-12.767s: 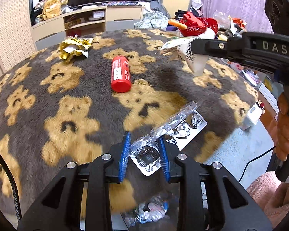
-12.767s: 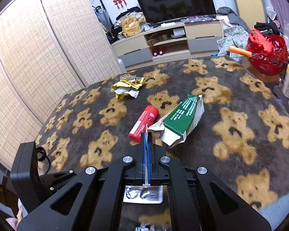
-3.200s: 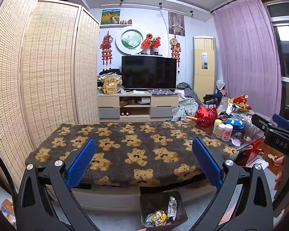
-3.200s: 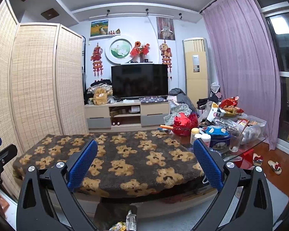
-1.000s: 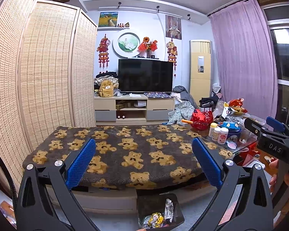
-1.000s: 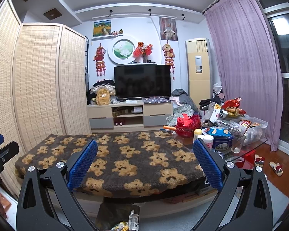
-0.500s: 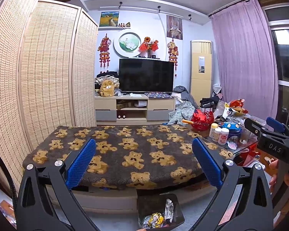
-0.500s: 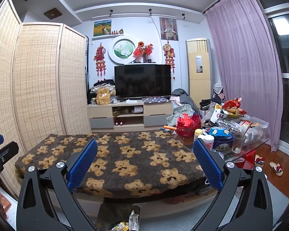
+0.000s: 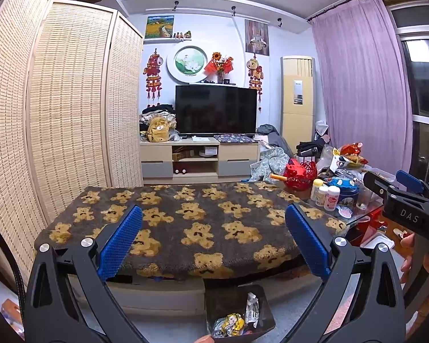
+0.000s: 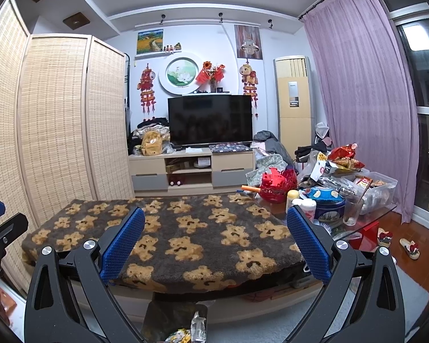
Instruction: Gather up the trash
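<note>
Left wrist view: left gripper (image 9: 213,238) jaws wide, empty; right gripper (image 10: 214,238) same. Trash bin (image 9: 260,297) w/ wrappers (image 9: 228,324) on floor below bear blanket (image 9: 186,214).

Our left gripper (image 9: 213,240) and right gripper (image 10: 215,241) share black angular frames, silver screws and blue textured fingertip pads (image 9: 120,242). White "DAS" lettering marks the right one's side; bare fingers (image 9: 408,253) grip it.
</note>
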`<state>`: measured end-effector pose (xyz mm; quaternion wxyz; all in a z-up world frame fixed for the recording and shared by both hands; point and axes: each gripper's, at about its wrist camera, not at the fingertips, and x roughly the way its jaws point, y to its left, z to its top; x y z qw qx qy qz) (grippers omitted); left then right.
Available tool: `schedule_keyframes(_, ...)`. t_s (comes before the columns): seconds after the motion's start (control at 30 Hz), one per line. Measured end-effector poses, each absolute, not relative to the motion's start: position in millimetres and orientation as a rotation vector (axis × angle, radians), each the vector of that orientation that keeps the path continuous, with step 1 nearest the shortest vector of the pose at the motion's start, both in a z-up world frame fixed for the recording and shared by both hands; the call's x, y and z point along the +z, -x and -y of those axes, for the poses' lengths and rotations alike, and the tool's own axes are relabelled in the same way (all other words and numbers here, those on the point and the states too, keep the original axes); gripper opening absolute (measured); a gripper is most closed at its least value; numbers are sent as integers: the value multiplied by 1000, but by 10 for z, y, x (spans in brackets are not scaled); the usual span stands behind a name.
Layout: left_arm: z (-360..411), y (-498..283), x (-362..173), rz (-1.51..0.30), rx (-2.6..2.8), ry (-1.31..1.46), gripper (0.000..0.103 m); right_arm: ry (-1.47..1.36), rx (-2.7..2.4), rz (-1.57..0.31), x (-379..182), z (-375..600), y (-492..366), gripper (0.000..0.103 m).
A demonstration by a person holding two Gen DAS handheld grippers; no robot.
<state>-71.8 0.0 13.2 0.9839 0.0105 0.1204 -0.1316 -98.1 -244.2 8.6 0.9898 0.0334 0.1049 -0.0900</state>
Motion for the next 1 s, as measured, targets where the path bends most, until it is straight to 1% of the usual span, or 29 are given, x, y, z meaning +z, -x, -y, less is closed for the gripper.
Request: schedule_keyframes(1.0,23,740,144,-242,-189,-38,95,-75,-186,-208,90,2467,1020,100)
